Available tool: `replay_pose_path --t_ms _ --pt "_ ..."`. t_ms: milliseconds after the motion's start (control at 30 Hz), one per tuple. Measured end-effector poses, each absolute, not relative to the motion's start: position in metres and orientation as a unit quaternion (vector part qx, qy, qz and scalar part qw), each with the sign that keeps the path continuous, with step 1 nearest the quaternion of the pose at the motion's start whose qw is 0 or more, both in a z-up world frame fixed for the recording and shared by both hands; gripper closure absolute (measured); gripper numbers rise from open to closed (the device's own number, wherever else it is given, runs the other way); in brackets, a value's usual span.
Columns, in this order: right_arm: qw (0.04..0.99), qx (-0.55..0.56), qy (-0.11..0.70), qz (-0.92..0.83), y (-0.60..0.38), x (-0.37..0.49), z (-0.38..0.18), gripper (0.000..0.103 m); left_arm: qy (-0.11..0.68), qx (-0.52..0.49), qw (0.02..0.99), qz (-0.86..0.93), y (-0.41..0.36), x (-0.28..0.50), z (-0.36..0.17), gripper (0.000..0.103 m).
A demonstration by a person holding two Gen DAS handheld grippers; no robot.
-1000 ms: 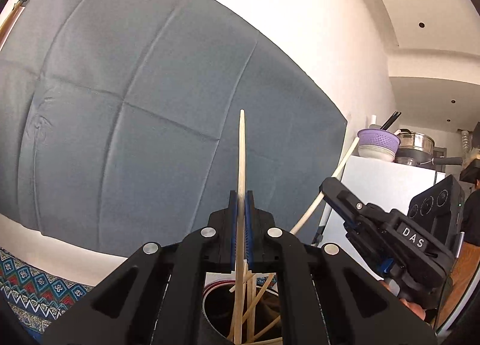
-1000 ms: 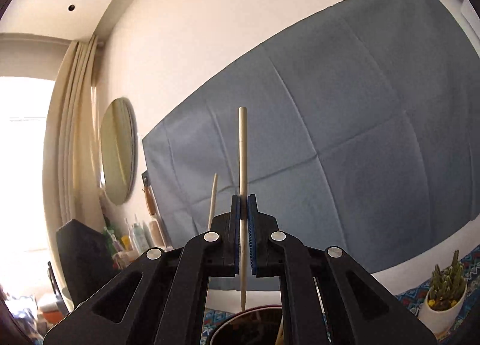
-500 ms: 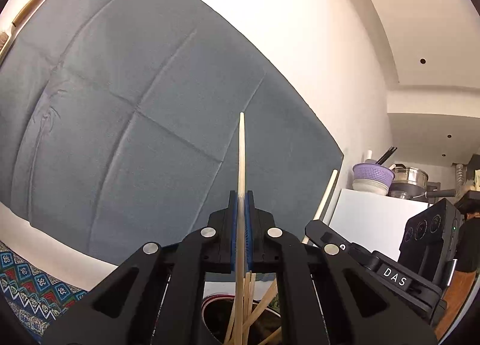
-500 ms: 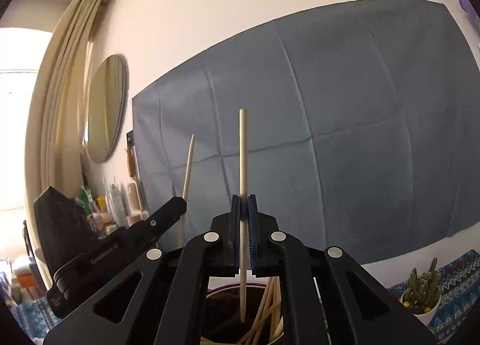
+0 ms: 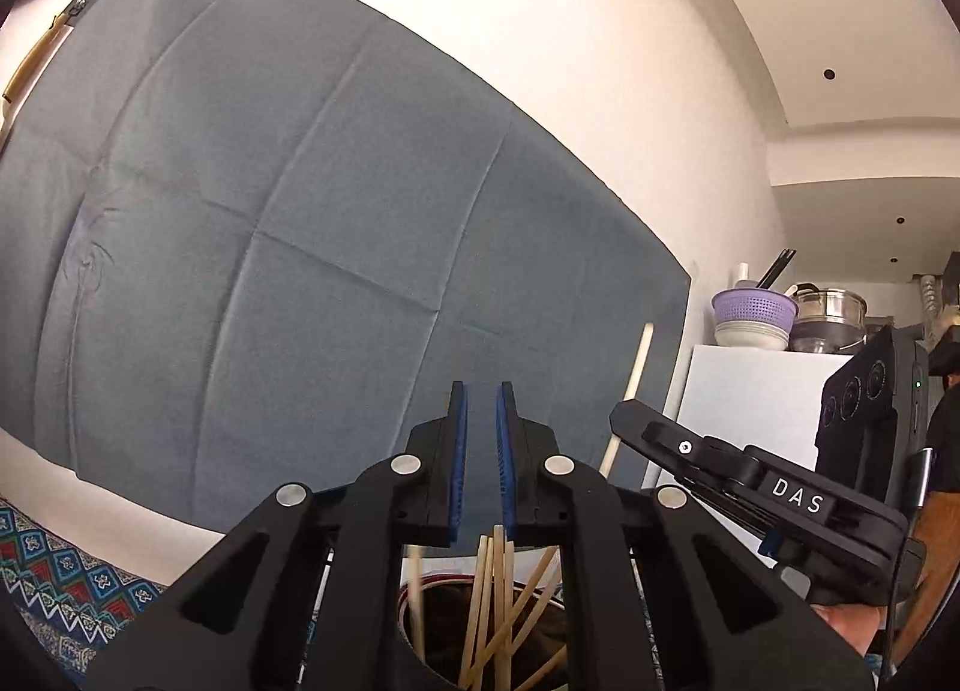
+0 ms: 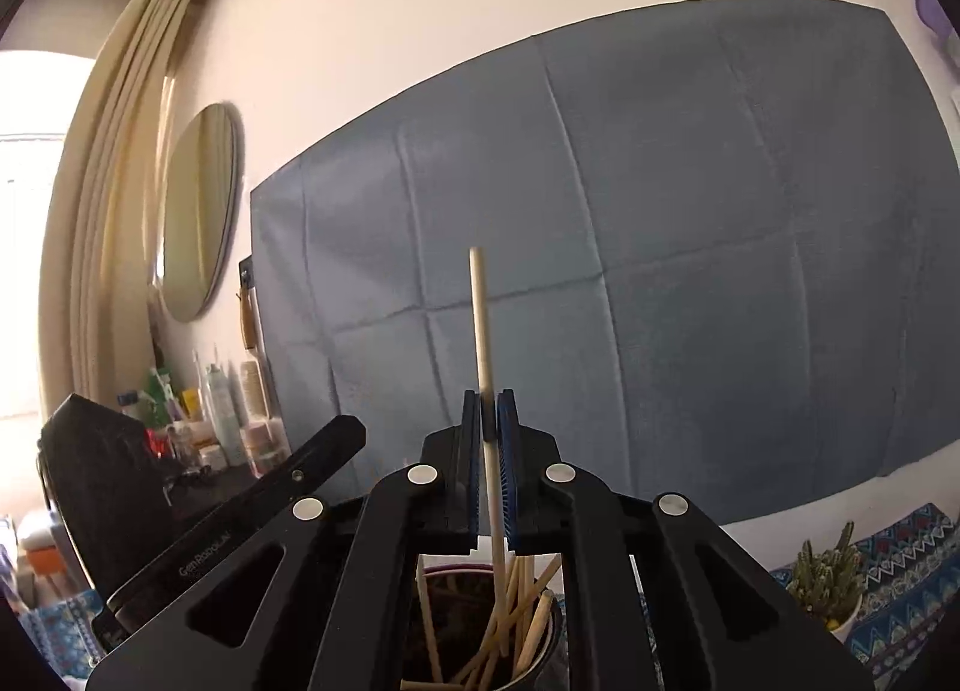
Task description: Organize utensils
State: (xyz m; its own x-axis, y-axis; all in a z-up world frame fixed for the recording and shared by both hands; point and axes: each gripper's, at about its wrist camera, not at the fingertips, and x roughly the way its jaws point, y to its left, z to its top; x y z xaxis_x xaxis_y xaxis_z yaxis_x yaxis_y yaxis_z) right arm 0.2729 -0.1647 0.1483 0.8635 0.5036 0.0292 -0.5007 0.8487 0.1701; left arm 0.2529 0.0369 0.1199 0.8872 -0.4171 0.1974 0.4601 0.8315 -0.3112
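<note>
My left gripper (image 5: pixel 481 391) is open and empty, right above a dark cup (image 5: pixel 438 640) that holds several wooden chopsticks (image 5: pixel 489 601). My right gripper (image 6: pixel 493 400) stands above the same cup (image 6: pixel 546 655) with an upright wooden chopstick (image 6: pixel 482 325) between its slightly parted jaws; the stick's lower end reaches in among the chopsticks (image 6: pixel 510 619) in the cup. The right gripper (image 5: pixel 624 421) and its chopstick (image 5: pixel 637 367) show at the right of the left wrist view. The left gripper's body (image 6: pixel 240 529) shows at the left of the right wrist view.
A blue-grey cloth (image 5: pixel 300 223) hangs on the wall behind. A patterned tablecloth (image 5: pixel 54 589) covers the table. A small cactus pot (image 6: pixel 831 589) stands to the right. Bottles (image 6: pixel 216 421) and a round mirror (image 6: pixel 198 217) are at the left; a white fridge (image 5: pixel 756 409) carries bowls.
My left gripper has opened and its chopstick has dropped into the cup. My right gripper's jaws have parted slightly and its chopstick has slid lower into the cup.
</note>
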Motion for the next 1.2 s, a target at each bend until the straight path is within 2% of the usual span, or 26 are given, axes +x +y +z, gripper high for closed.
replay_pose_path --t_ms 33,67,100,133,200,300,367,400,433,467,500,633,800,967,1200 --pt "0.963 0.083 0.006 0.258 -0.166 0.272 0.149 0.096 -0.057 -0.172 0.958 -0.223 0.037 0.253 0.122 0.087" --pt "0.964 0.079 0.003 0.254 -0.167 0.271 0.150 0.096 -0.052 -0.165 0.961 -0.214 0.037 0.253 0.124 0.079" --pt "0.965 0.078 -0.002 0.249 -0.169 0.270 0.152 0.095 -0.048 -0.157 0.966 -0.202 0.037 0.253 0.127 0.067" --pt "0.966 0.080 -0.004 0.247 -0.172 0.269 0.154 0.095 -0.045 -0.151 0.968 -0.194 0.037 0.252 0.130 0.062" --pt "0.966 0.088 -0.004 0.244 -0.178 0.269 0.158 0.089 -0.038 -0.145 0.971 -0.186 0.039 0.252 0.135 0.044" --pt "0.966 0.098 -0.008 0.237 -0.185 0.267 0.162 0.065 -0.024 -0.125 0.978 -0.166 0.038 0.250 0.144 0.033" --pt "0.968 0.099 -0.012 0.232 -0.189 0.265 0.165 0.058 -0.011 -0.114 0.980 -0.160 0.038 0.248 0.150 0.023" --pt "0.968 0.097 -0.011 0.230 -0.190 0.264 0.167 0.051 -0.002 -0.108 0.982 -0.155 0.037 0.248 0.154 0.019" --pt "0.970 0.094 -0.009 0.225 -0.190 0.264 0.168 0.039 0.005 -0.100 0.984 -0.149 0.036 0.246 0.156 0.016" --pt "0.972 0.090 -0.009 0.216 -0.190 0.263 0.170 0.031 0.007 -0.090 0.986 -0.142 0.035 0.244 0.161 0.012" --pt "0.975 0.085 -0.011 0.203 -0.190 0.261 0.173 0.017 0.008 -0.080 0.988 -0.133 0.034 0.242 0.165 0.008" --pt "0.984 0.063 -0.030 0.165 -0.193 0.250 0.184 0.008 0.028 -0.068 0.991 -0.108 0.037 0.233 0.175 0.006" --pt "0.987 0.065 0.001 0.149 -0.195 0.246 0.192 0.008 0.077 -0.065 0.990 -0.098 0.045 0.223 0.182 0.006" --pt "0.993 0.016 0.067 0.098 -0.189 0.244 0.191 0.008 0.106 -0.022 0.991 -0.077 0.039 0.199 0.182 0.006" --pt "0.990 0.020 0.086 0.111 -0.198 0.216 0.193 0.008 0.122 0.023 0.990 -0.068 0.029 0.159 0.174 0.006"
